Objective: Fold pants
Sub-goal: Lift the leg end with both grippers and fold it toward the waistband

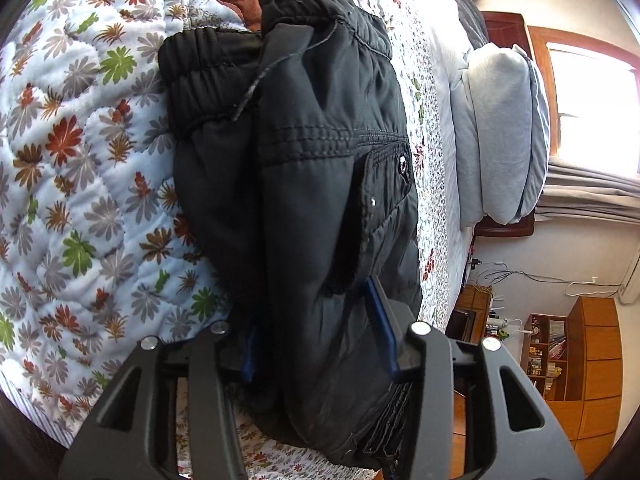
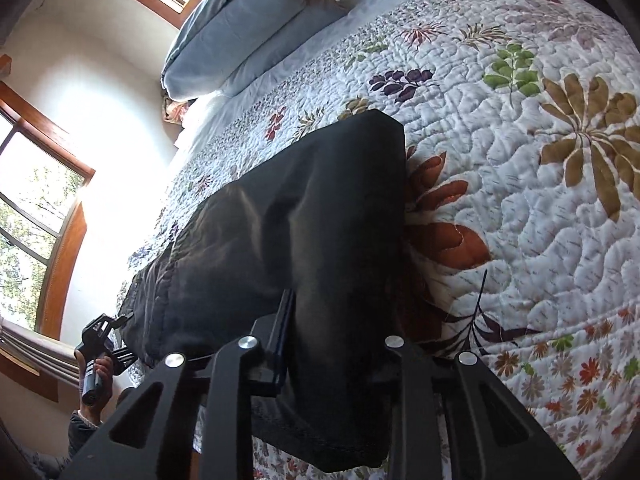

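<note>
Black pants (image 1: 320,140) lie folded on the floral quilt (image 1: 80,160), waistband at the far end in the left wrist view. My left gripper (image 1: 316,320) straddles the near fold: its blue pads (image 1: 380,320) stand apart, with thick fabric bulging loosely between them. In the right wrist view the pants (image 2: 300,220) stretch away as a long dark band. My right gripper (image 2: 340,320) is closed around their near end; one blue pad (image 2: 285,328) lies against the cloth and the other finger is hidden behind it. The left gripper (image 2: 100,340), held by a hand, shows at the far end.
Light blue pillows (image 1: 500,132) (image 2: 240,28) are stacked at the head of the bed. The quilt (image 2: 520,200) spreads wide beside the pants. Past the bed edge are wooden shelves (image 1: 560,352), cables on the wall, and windows (image 2: 32,208) with curtains.
</note>
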A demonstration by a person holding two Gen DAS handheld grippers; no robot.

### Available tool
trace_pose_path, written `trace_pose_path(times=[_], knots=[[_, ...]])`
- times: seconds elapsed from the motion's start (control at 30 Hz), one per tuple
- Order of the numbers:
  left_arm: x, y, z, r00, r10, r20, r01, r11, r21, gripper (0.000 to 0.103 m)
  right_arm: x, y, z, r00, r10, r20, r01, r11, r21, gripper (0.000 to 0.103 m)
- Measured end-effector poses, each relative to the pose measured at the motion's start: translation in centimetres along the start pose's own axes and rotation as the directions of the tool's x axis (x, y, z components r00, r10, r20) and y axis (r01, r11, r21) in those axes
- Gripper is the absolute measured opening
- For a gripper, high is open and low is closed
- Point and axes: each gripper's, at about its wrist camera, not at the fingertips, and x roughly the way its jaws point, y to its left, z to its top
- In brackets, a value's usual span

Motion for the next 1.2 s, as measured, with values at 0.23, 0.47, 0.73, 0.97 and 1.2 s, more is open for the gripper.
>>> trace_pose_path(times=[0.23, 0.47, 0.73, 0.97, 1.2], knots=[[0.8, -1.5, -0.3, 1.000, 0.024, -0.019, -0.022, 0.997, 0.077, 0.061, -0.3, -0.7, -0.9, 1.000, 0.014, 0.017, -0.014, 0.999, 0.039, 0.026], [0.3, -0.9, -0.1, 0.999, 0.035, -0.041, -0.032, 0.997, 0.067, 0.020, -0.5, -0.6, -1.0, 1.000, 0.003, 0.019, -0.004, 0.999, 0.034, 0.027], [-0.5, -6.0, -2.2, 0.997, 0.047, 0.065, -0.064, 0.956, 0.288, 0.014, -0.2, -0.7, -1.1, 1.000, 0.007, 0.024, -0.008, 0.999, 0.046, 0.029], [0.5, -11.6, -4.6, 0.991, 0.046, 0.129, -0.104, 0.864, 0.493, 0.014, -0.3, -1.1, -1.3, 0.999, 0.014, 0.030, -0.016, 0.998, 0.054, 0.031], [2.2, -16.4, -9.1, 0.982, 0.060, 0.179, -0.173, 0.665, 0.726, 0.019, -0.2, -1.6, -1.6, 0.999, 0.025, 0.030, -0.027, 0.997, 0.066, 0.033]])
